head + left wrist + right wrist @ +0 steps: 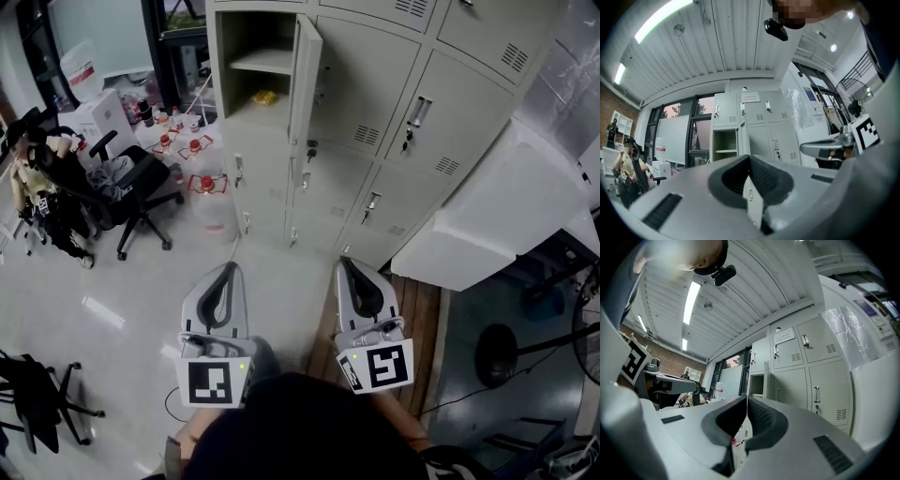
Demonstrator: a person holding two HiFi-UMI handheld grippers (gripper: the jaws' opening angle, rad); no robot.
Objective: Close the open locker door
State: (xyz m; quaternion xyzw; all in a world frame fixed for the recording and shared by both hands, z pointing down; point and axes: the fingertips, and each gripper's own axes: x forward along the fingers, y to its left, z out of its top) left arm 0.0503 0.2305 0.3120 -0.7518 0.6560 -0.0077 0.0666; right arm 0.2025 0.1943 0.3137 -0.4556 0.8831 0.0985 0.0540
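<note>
1. The pale glossy floor (122, 300) carried the grey lockers (375, 159), a black office chair (141, 192) and red-capped water jugs (211, 202) just beside the lockers.
2. Inside the lockers, a small yellow item (265, 97) lay below a bare shelf (265, 61).

Glossy pale floor (103, 281), black office chair (141, 187), ribbed ceiling (731, 42), strip light (658, 18), brick wall (665, 355)

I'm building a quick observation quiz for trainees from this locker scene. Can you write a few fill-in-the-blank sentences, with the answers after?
1. The open locker door belongs to the ___ column of the lockers.
2. The small item lying inside the open compartment is ___ in colour.
3. The left hand-held gripper and the right hand-held gripper both have their jaws ___, with nothing held.
4. The office chair on the floor is ___.

Missing words: leftmost; yellow; shut; black.
</note>
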